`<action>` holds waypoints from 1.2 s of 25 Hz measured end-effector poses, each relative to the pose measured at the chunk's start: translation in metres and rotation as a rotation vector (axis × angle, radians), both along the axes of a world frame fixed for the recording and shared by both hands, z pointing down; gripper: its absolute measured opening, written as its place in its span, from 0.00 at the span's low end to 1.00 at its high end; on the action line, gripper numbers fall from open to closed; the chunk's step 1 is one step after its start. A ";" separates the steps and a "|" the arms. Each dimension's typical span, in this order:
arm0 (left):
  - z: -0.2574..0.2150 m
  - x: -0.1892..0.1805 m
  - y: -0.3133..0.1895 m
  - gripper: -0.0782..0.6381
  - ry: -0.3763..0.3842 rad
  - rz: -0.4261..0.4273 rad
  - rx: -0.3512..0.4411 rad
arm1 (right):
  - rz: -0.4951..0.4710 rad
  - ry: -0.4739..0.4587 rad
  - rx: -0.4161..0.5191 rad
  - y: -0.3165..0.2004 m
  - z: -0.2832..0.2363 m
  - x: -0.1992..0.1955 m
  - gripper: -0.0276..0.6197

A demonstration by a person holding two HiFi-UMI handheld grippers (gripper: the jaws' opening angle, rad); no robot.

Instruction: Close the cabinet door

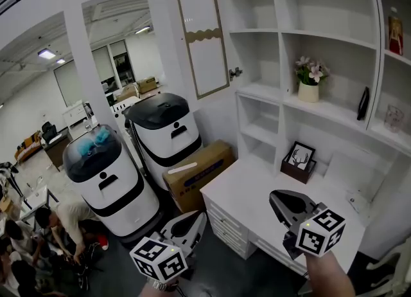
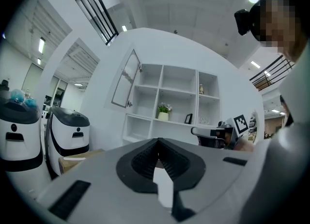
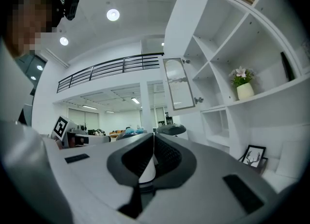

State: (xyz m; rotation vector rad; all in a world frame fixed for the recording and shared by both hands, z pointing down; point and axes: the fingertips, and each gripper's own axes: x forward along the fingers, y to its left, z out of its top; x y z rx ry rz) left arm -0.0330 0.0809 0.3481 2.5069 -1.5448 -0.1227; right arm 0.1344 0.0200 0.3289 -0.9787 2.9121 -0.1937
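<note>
The cabinet door [image 1: 201,37], a white panel with an arched, brown-trimmed frosted pane, stands swung wide open at the upper left corner of the white shelf unit [image 1: 302,32]. Below, the left gripper [image 1: 190,223] and right gripper [image 1: 280,204] hover with jaws pressed together, empty.

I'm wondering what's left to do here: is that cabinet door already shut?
No, the cabinet door stands swung wide open on its hinges, leaving the top-left compartment uncovered.

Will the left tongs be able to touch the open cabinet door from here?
Probably not yet. The left tongs are low, and the cabinet door stands open high up. The air between looks free, so lifting and stepping closer should work, though a cardboard box sits on the floor below the door.
</note>
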 end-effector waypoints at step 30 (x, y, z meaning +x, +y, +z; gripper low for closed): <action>0.015 -0.112 -0.094 0.12 0.005 0.133 -0.036 | 0.157 -0.034 -0.047 -0.073 0.008 -0.094 0.05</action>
